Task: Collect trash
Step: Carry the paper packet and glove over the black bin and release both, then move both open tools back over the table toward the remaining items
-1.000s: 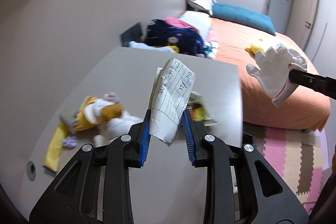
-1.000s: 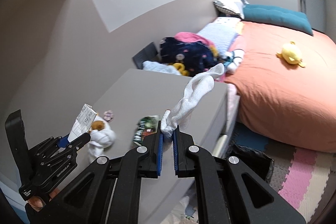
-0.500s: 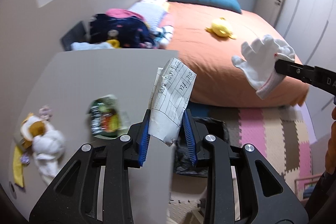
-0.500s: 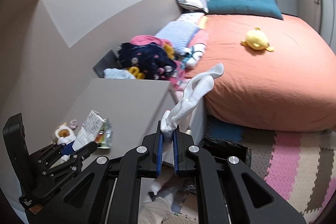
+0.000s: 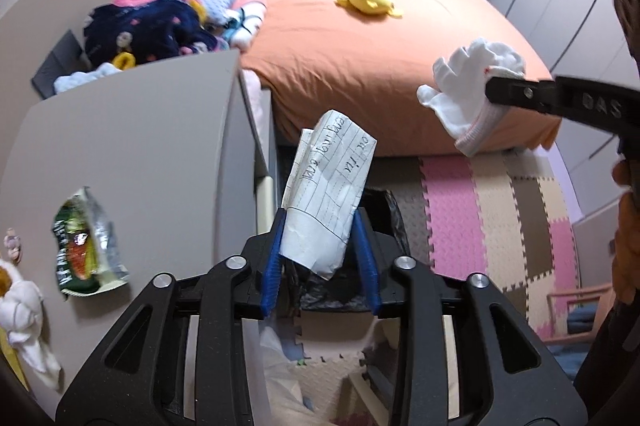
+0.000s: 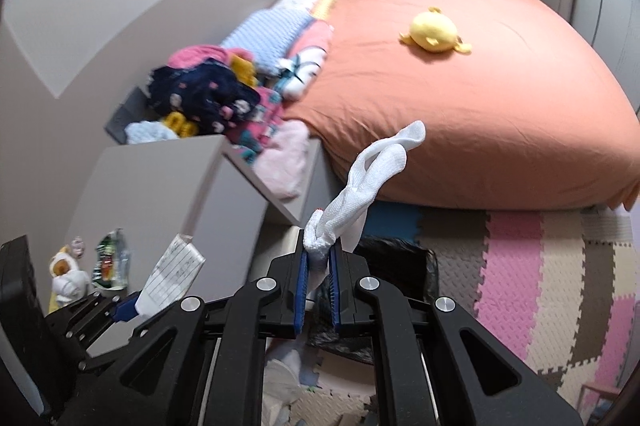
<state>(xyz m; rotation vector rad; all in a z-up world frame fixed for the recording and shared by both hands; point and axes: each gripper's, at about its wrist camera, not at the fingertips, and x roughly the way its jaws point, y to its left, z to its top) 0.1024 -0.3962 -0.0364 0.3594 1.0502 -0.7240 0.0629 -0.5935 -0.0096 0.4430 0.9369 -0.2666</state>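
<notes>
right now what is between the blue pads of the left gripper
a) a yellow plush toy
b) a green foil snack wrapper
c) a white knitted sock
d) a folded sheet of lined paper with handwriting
d: the folded sheet of lined paper with handwriting stands between the pads of the left gripper, whose jaws are opening; the white knitted sock is in the right gripper.
</notes>
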